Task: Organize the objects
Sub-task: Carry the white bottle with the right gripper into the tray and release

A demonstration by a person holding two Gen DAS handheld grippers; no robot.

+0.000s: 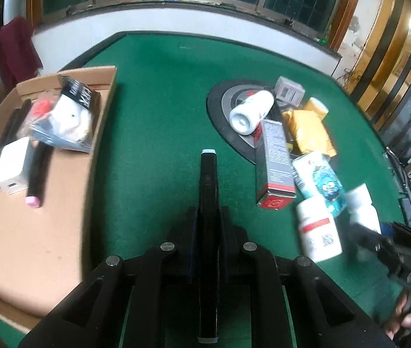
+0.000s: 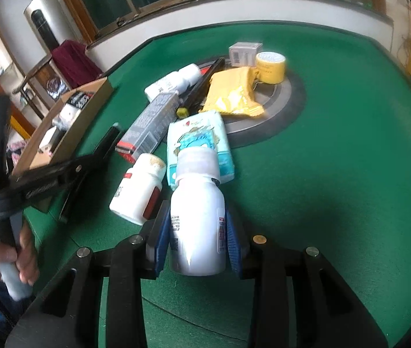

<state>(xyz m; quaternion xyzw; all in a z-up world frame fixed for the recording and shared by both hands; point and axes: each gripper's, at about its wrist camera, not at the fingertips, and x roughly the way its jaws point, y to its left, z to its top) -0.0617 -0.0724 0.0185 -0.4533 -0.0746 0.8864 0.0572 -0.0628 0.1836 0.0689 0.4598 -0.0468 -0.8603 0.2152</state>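
Note:
My left gripper [image 1: 209, 217] is shut on a long black pen-like stick [image 1: 208, 179] with a pale tip, held above the green table [image 1: 159, 101]. It also shows in the right wrist view [image 2: 101, 148]. My right gripper [image 2: 196, 232] is shut on a white pill bottle [image 2: 196, 217], its cap pointing forward; the bottle shows in the left wrist view [image 1: 362, 206]. A cardboard tray [image 1: 31, 232] at the left holds a white charger [image 1: 12, 165], a black marker with pink cap [image 1: 37, 171] and a packet [image 1: 69, 116].
A pile lies on and beside a dark round disc [image 2: 289, 107]: a second white bottle with red label [image 2: 138, 188], a grey-red box [image 2: 147, 121], a blue tissue pack [image 2: 199, 139], a yellow pouch [image 2: 234, 92], yellow tape [image 2: 270, 65], a small grey box [image 2: 244, 52].

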